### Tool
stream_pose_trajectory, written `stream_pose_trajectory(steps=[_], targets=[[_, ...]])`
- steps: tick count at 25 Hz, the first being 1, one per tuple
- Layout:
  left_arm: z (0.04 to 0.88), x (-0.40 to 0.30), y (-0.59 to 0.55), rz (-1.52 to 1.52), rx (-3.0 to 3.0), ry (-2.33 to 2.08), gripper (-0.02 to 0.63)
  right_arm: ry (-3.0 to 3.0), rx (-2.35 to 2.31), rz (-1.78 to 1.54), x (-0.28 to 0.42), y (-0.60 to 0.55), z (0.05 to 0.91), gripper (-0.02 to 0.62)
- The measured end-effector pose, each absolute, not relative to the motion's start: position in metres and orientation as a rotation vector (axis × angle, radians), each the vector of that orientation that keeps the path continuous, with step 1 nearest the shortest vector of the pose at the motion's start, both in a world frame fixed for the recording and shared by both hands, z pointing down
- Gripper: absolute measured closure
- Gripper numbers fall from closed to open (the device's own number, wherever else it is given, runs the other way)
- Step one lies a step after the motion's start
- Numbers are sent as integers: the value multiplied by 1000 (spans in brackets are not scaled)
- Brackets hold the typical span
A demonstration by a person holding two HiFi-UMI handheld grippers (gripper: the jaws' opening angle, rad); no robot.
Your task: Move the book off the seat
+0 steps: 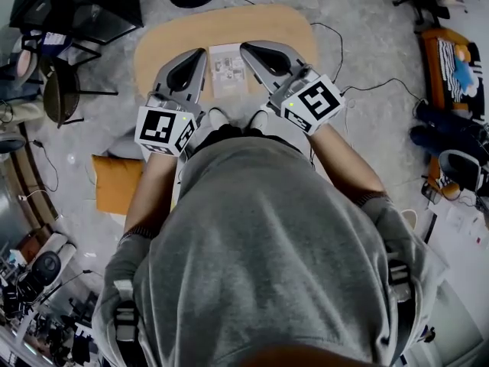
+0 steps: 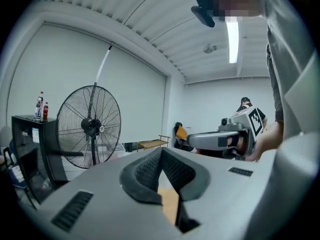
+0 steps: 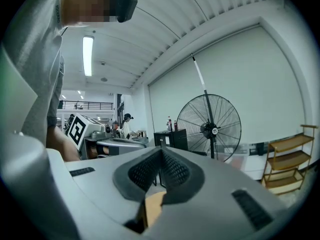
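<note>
In the head view a thin book [image 1: 228, 71] with a pale printed cover lies flat on the light wooden seat [image 1: 168, 37]. It sits in the gap between my two grippers. My left gripper [image 1: 200, 52] is held over the seat to the book's left, and my right gripper [image 1: 246, 48] is held to its right. Both point forward and level. In the left gripper view the left gripper [image 2: 161, 151] has its dark pads pressed together with nothing between them. The right gripper [image 3: 161, 150] looks the same in its own view. Wood colour shows below each pair of jaws.
An orange cushion [image 1: 116, 182] lies on the floor at the left, near a dark round chair [image 1: 61, 90]. Cables run across the grey floor at the right. A large standing fan [image 2: 90, 126] and a black cabinet [image 2: 30, 134] stand ahead. A wooden shelf [image 3: 287, 164] stands at the right.
</note>
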State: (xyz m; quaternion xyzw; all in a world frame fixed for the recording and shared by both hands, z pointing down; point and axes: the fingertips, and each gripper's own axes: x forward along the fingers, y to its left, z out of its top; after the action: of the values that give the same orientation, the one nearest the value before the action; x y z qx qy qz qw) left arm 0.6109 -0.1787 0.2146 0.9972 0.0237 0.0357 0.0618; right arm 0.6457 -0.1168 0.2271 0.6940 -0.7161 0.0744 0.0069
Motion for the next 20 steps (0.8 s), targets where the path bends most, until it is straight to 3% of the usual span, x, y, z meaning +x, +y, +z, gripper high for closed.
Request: stream_pose_trajectory(steps=[20], targets=[[207, 615, -165, 81, 3016, 94, 591, -2241, 2191, 223, 644, -109, 221, 589]])
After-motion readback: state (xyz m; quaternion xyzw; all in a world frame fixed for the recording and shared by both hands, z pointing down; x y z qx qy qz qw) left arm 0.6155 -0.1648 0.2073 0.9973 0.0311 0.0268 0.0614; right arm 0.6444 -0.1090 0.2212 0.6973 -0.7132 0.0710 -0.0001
